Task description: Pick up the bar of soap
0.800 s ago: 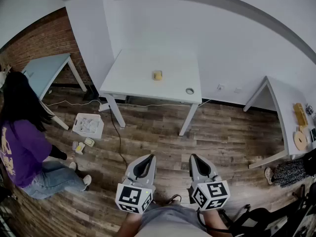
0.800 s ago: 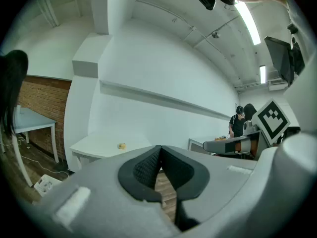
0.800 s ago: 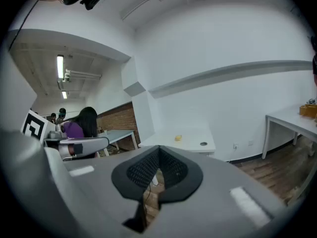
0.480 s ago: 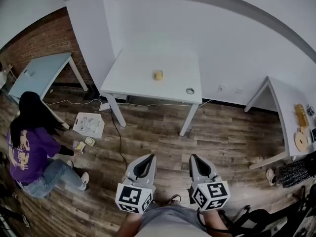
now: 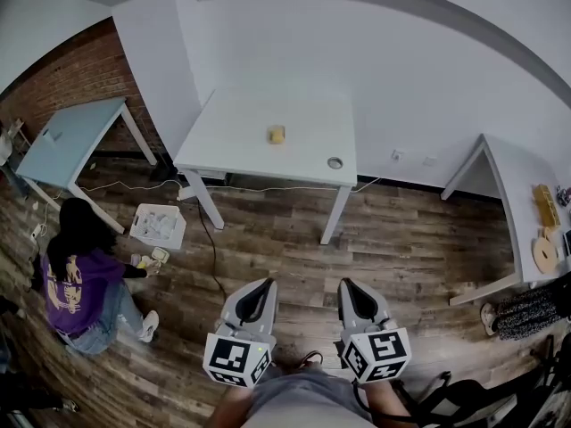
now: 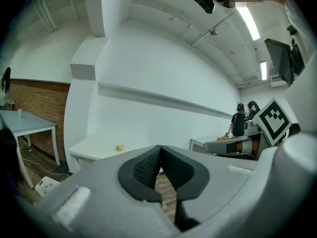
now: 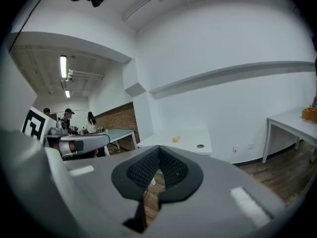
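Bar of soap (image 5: 277,134) on the white desk (image 5: 232,145), both grippers empty.
The soap lies near the middle of the desk, at 12 o'clock from the grippers and well apart from them. The left hand-held gripper (image 5: 252,300) and the right hand-held gripper (image 5: 355,297) hang side by side above the wood floor (image 5: 419,239), each with its jaws pressed together on nothing. A person in purple (image 5: 85,283) crouches at 9 o'clock.
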`<state>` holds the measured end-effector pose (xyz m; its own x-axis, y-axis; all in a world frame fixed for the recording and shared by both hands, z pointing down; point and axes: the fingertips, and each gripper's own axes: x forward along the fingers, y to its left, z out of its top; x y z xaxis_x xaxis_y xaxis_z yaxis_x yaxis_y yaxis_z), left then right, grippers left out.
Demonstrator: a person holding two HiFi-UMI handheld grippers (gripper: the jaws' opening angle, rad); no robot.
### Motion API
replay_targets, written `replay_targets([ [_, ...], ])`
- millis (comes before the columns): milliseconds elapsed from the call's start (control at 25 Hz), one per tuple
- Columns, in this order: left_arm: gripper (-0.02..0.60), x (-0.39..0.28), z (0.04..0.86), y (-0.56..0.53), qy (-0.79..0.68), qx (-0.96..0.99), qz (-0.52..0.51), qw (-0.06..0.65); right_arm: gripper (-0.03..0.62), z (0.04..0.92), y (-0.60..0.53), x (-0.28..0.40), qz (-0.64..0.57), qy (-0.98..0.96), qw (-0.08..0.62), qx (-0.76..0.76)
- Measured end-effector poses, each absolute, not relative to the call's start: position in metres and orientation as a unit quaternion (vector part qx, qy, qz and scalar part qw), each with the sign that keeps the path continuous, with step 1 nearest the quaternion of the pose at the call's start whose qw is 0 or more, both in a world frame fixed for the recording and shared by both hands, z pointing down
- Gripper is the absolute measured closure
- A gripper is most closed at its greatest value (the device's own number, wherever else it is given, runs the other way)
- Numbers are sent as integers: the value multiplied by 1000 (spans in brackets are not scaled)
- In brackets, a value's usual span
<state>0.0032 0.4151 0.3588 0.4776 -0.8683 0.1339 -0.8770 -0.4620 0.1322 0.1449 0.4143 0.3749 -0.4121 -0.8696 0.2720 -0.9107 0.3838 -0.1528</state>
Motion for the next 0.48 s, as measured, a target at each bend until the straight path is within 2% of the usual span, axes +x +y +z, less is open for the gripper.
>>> replay_targets([
  [480, 584, 61, 357, 401, -508, 856, 31, 86, 592, 368, 398, 171, 127, -855, 65, 499],
])
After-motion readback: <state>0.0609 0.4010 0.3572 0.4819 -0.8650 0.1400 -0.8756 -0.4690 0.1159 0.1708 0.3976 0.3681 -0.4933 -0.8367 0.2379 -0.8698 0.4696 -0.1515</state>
